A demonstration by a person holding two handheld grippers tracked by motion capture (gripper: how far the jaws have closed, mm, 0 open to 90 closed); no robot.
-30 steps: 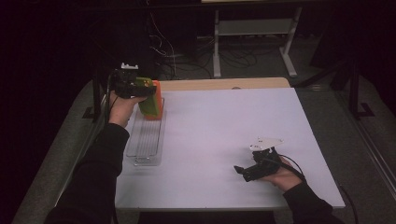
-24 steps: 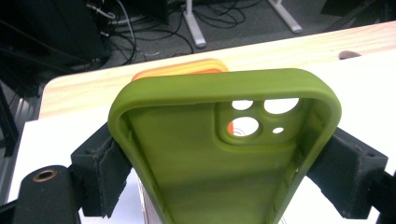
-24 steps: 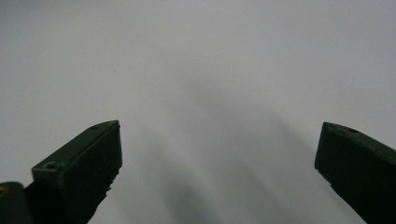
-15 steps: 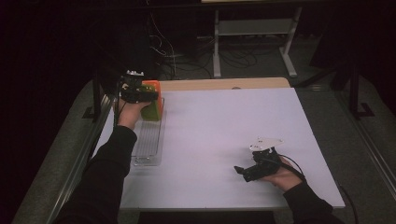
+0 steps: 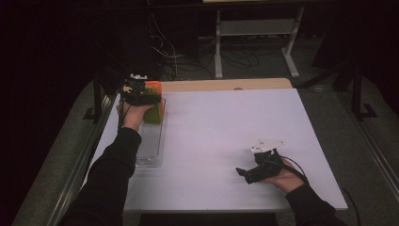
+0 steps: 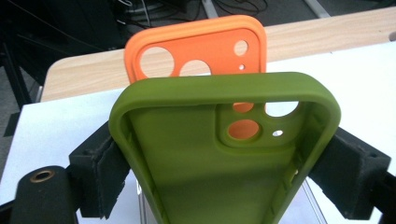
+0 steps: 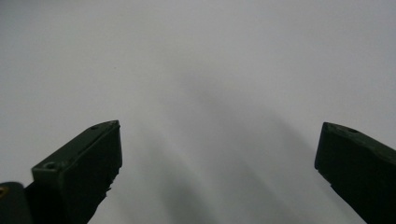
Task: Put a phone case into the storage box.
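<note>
My left gripper [image 5: 149, 104] is at the far left of the white table [image 5: 226, 127], shut on a green phone case [image 6: 219, 158] held by its two long sides. In the left gripper view the case's open inside faces the camera, with its camera cut-outs at the upper right. Just behind it stands an orange phone case [image 6: 201, 49] upright, its top edge above the green one [image 5: 151, 115]; the orange case [image 5: 153, 86] sits at the far end of a clear rack [image 5: 149, 143]. My right gripper [image 5: 245, 172] rests low over the table near the front right, jaws wide apart with nothing between them.
The clear rack runs along the table's left side toward the person. A wooden strip [image 5: 221, 84] borders the table's far edge. Beyond it are cables and a metal stand [image 5: 254, 33] on the dark floor. Bare white table [image 7: 196, 70] lies under the right gripper.
The left gripper with the green case has shifted slightly right and nearer, down beside the orange case over the rack's far end. The right gripper has stayed put.
</note>
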